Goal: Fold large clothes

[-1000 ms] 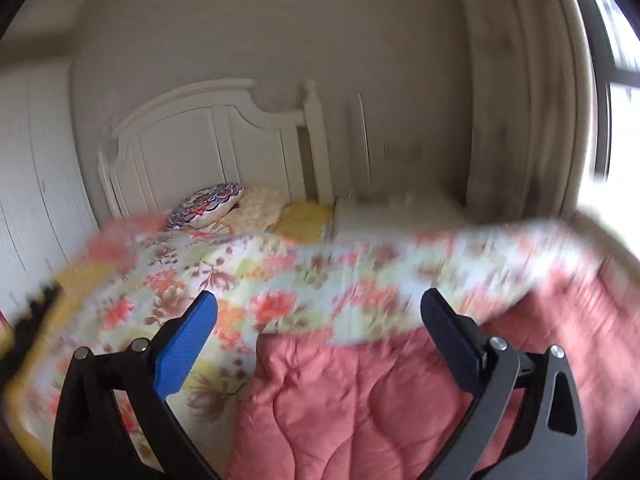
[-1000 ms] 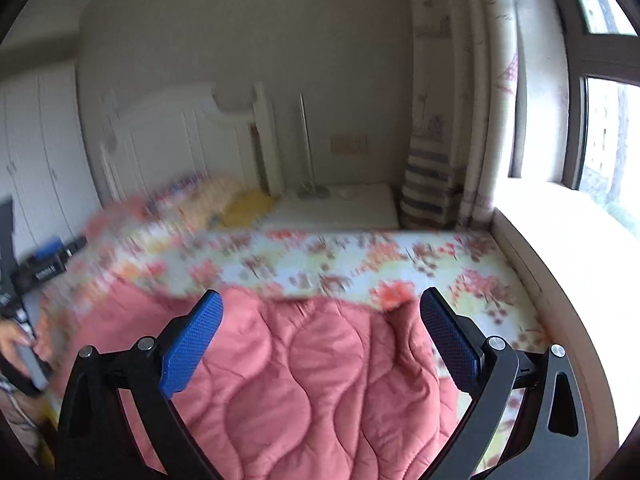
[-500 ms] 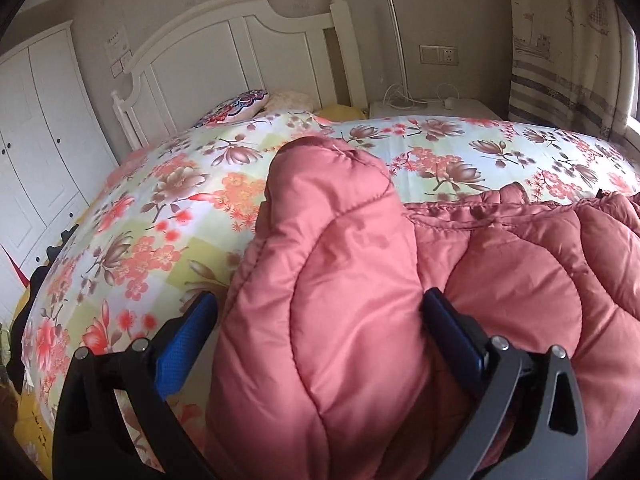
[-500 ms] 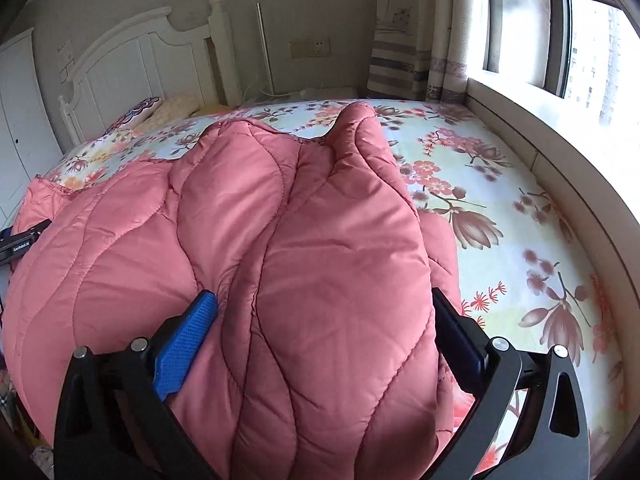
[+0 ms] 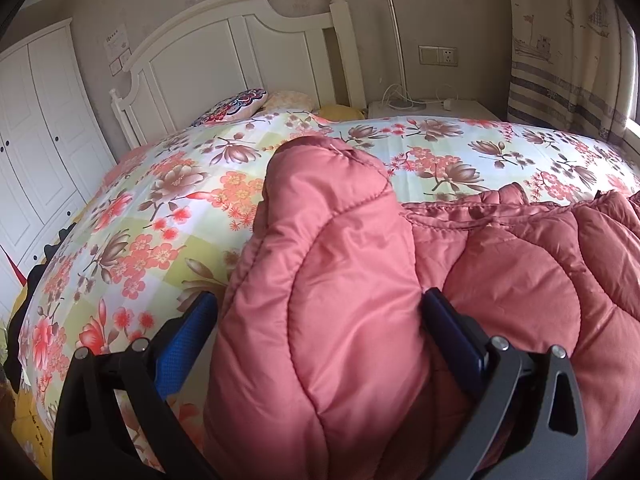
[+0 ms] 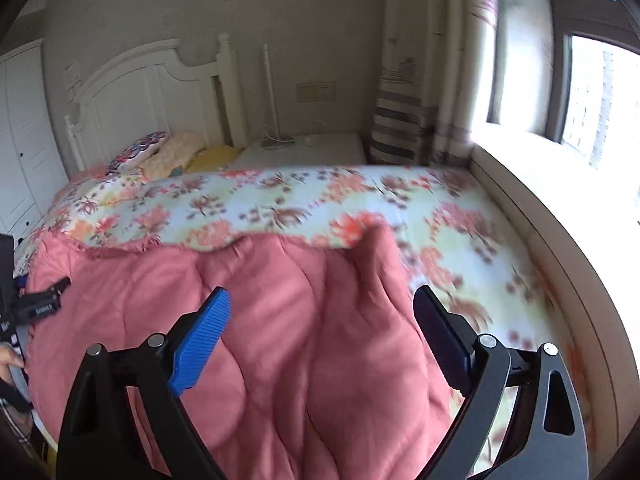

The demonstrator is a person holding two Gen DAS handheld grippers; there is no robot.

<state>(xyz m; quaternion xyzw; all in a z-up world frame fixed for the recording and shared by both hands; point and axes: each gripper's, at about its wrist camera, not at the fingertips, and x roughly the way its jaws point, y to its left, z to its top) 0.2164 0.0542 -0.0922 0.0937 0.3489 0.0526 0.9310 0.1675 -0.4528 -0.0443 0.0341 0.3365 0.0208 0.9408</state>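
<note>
A pink quilted coat (image 5: 340, 320) lies on the floral bedsheet (image 5: 160, 220). One thick fold of it rises between the wide-apart fingers of my left gripper (image 5: 320, 298). The fold lies against the right pad, and the left pad stands just beside it without squeezing. In the right wrist view the coat (image 6: 260, 300) spreads flatter across the bed's near side. My right gripper (image 6: 322, 293) hovers over it. Its jaws are closing but still wide, and neither pad touches the cloth below them. This view is blurred by motion.
A white headboard (image 5: 240, 60) with pillows (image 5: 236, 106) stands at the far end, with a nightstand (image 5: 428, 108) beside it. White wardrobe doors (image 5: 36, 140) run along the left. A curtain (image 6: 404, 120) and a window sill (image 6: 560, 220) border the right. A person's hand (image 6: 8, 358) shows at the left edge.
Both grippers dropped from above the bed onto the coat. Since then the left one has stayed put, while the right view has drawn back and the fold has left its jaws.
</note>
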